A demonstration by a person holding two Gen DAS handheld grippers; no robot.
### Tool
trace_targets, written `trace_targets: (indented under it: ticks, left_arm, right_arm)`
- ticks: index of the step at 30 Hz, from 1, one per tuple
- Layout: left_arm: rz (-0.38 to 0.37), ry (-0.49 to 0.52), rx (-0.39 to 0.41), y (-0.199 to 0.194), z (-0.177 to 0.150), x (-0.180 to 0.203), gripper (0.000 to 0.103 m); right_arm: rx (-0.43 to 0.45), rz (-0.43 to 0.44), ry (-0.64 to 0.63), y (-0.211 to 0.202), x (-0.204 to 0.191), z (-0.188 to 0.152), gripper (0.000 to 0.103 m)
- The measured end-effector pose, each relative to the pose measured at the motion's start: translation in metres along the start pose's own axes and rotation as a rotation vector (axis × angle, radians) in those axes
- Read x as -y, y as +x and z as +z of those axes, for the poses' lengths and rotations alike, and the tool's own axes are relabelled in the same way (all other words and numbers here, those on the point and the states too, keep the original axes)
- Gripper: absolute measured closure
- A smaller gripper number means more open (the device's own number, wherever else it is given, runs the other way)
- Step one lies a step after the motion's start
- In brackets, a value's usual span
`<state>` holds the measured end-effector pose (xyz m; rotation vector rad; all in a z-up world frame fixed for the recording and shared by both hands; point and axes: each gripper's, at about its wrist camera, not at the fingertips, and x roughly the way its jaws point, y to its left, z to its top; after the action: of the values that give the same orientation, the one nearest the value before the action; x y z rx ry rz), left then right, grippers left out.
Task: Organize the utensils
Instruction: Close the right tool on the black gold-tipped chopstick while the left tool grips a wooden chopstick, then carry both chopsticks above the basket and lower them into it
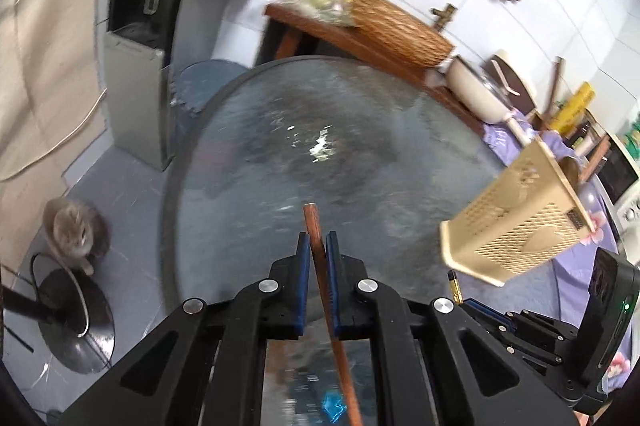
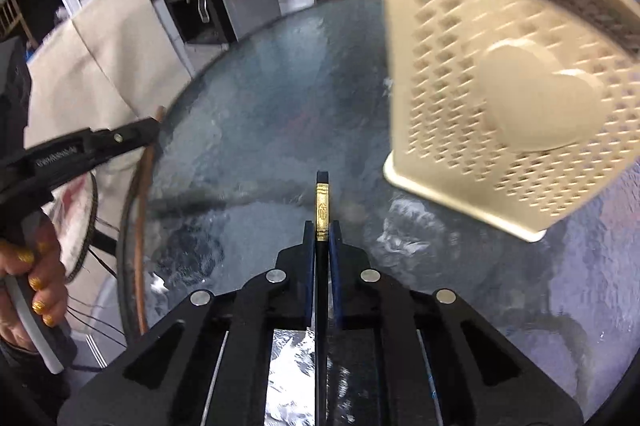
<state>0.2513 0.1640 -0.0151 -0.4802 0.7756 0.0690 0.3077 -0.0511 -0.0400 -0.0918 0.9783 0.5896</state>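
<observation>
Clamped between the left gripper [image 1: 318,242] pads, a brown wooden stick [image 1: 316,246] points to 12 o'clock. Right gripper [image 2: 322,230] grips a black, gold-banded chopstick [image 2: 322,204]. Beige perforated holder [image 2: 504,86] stands at 2 o'clock on the glass tabletop [image 2: 260,106].

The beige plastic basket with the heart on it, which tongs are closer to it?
The right tongs. They sit just below and left of the beige plastic basket, gripping a black chopstick. The left tongs are further left, holding a brown wooden chopstick.
</observation>
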Motion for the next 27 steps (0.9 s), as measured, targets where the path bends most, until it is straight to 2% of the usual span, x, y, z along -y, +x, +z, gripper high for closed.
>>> trace_targets:
  ticks: [6, 13, 20, 27]
  left_arm:
    - [-0.039, 0.126, 0.062, -0.022, 0.003, 0.054, 0.096]
    - [-0.073, 0.306, 0.153, -0.058, -0.011, 0.114, 0.096]
    - [-0.132, 0.408, 0.208, -0.087, -0.022, 0.153, 0.096]
    - [-0.175, 0.456, 0.245, -0.107, -0.02, 0.175, 0.096]
  right_arm:
    - [0.139, 0.071, 0.038, -0.055, 0.025, 0.0, 0.095]
    - [0.282, 0.078, 0.046, -0.116, 0.044, -0.012, 0.095]
    - [0.386, 0.064, 0.064, -0.168, 0.054, -0.023, 0.095]
    - [0.471, 0.061, 0.054, -0.209, 0.05, -0.023, 0.096]
